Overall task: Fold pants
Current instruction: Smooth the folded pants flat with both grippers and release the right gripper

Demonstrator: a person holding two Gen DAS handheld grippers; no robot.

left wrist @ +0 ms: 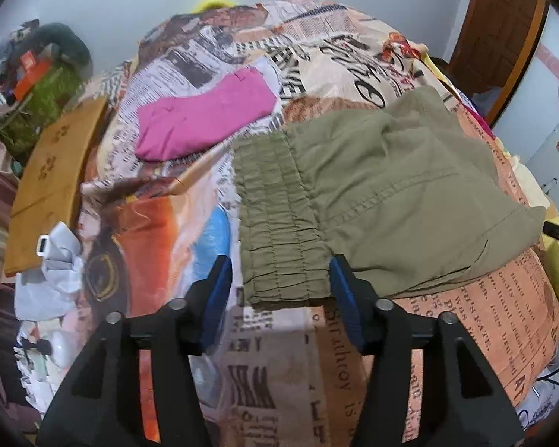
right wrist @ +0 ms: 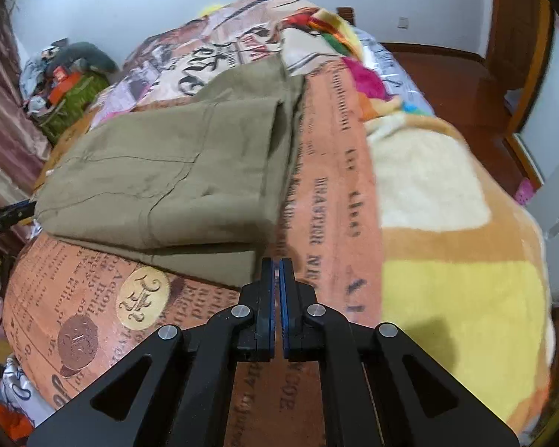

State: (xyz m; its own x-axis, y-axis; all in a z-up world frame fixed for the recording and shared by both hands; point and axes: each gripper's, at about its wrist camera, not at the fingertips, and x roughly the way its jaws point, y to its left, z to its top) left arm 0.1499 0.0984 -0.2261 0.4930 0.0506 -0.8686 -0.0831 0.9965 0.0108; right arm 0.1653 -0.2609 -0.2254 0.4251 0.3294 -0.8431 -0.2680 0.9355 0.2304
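Olive green pants [left wrist: 384,193] lie folded on the newspaper-print bedspread [left wrist: 279,365]. Their ruched elastic waistband [left wrist: 275,219] faces my left gripper [left wrist: 279,272], which is open, with its blue pads either side of the waistband's near corner and nothing between them. In the right wrist view the pants [right wrist: 167,178] lie as a flat folded stack. My right gripper [right wrist: 276,272] is shut and empty, just off the stack's near right corner, above the bedspread [right wrist: 328,193].
A folded pink garment [left wrist: 205,115] lies beyond the pants. An orange-brown cloth [left wrist: 52,182] and white clothes [left wrist: 52,260] lie at the bed's left edge. A green bag [right wrist: 74,100] stands by the wall. A yellow and cream blanket [right wrist: 447,242] covers the bed's right side.
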